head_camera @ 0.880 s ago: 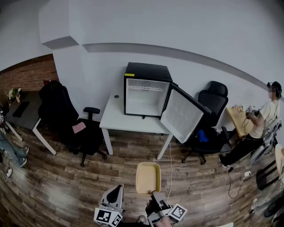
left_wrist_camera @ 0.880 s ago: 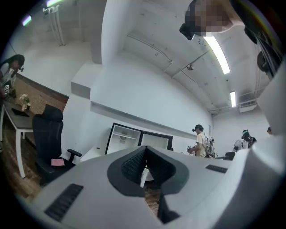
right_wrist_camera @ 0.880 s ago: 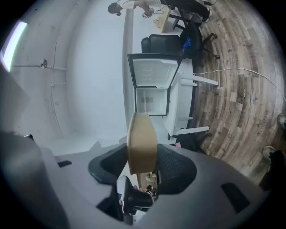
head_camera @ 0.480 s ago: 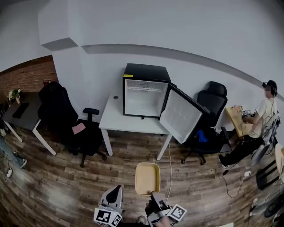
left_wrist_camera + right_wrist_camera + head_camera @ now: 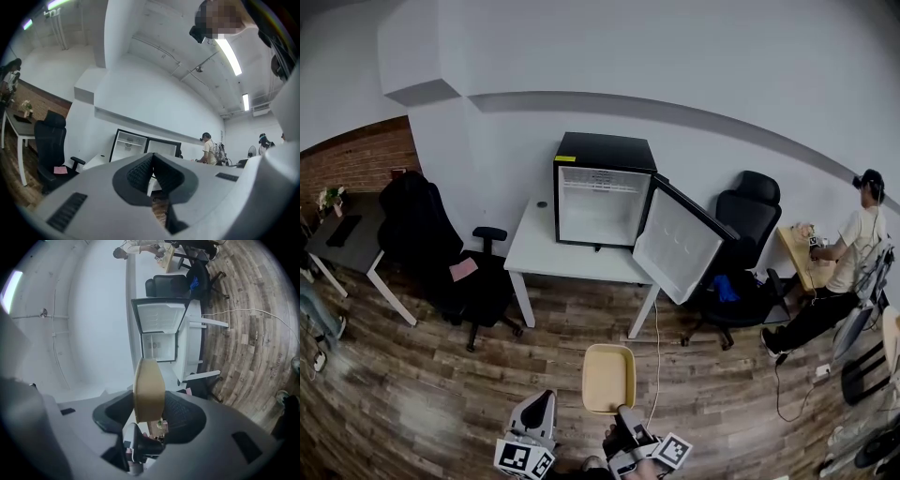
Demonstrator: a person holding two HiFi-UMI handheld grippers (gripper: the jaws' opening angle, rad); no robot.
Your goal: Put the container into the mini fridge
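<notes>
A tan rectangular container [image 5: 609, 378] hangs over the wooden floor at the bottom middle of the head view, gripped at its near edge by my right gripper [image 5: 624, 413]. In the right gripper view the container [image 5: 149, 391] stands edge-on between the two pads. The black mini fridge [image 5: 602, 190] sits on a white table [image 5: 546, 249] ahead, its door [image 5: 682, 241] swung open to the right and its white inside showing. My left gripper [image 5: 541, 410] hangs beside the right one, jaws closed together with nothing between them. The fridge [image 5: 129, 146] also shows far off in the left gripper view.
Black office chairs stand left [image 5: 427, 239] and right [image 5: 748, 225] of the table. A white cable [image 5: 656, 347] runs across the floor by the table leg. A person [image 5: 844, 272] sits at a desk at the far right. A dark desk [image 5: 347, 239] stands at the left.
The fridge and table have drifted slightly left and nearer in the head view. The container stays in the right gripper, and both grippers have sunk a little lower in the frame.
</notes>
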